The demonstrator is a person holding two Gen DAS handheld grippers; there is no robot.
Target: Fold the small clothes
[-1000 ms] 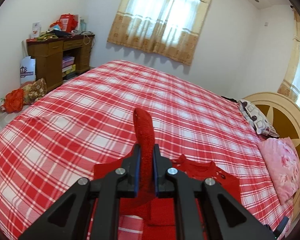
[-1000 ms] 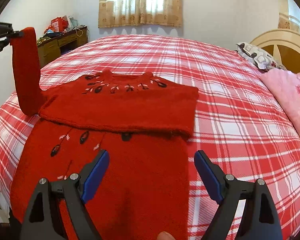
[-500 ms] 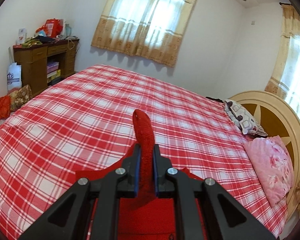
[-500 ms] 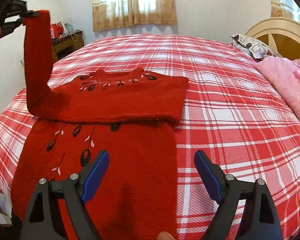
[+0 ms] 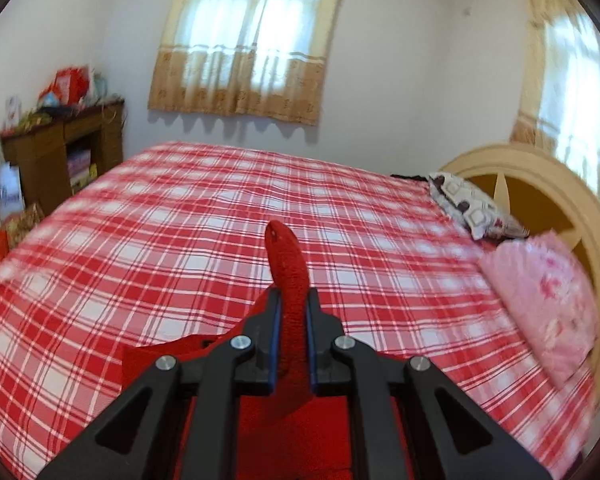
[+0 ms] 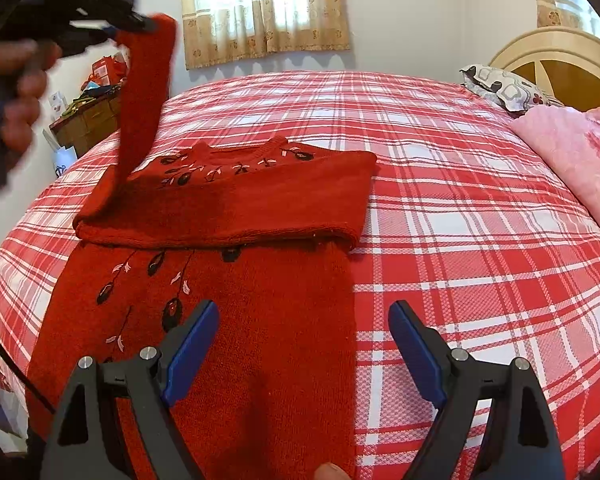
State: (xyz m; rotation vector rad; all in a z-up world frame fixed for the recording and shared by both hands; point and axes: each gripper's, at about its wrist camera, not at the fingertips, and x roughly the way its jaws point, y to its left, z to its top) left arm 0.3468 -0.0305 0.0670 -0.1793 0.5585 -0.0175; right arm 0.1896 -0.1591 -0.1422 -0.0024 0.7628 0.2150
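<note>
Left gripper, clamped on sleeve, has swung inward; my right gripper gapes idle; overshoot could drag the sweater askew.

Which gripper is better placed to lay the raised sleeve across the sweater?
Probably left. The left gripper is already shut on the sleeve, lifted above the folded red sweater. The right gripper hovers open and empty near the hem.

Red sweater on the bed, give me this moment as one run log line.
stage: sleeve fold | left gripper: shut on sleeve, lifted over red sweater | right gripper: open, holding nothing, above hem side | other sleeve: already folded across chest
</note>
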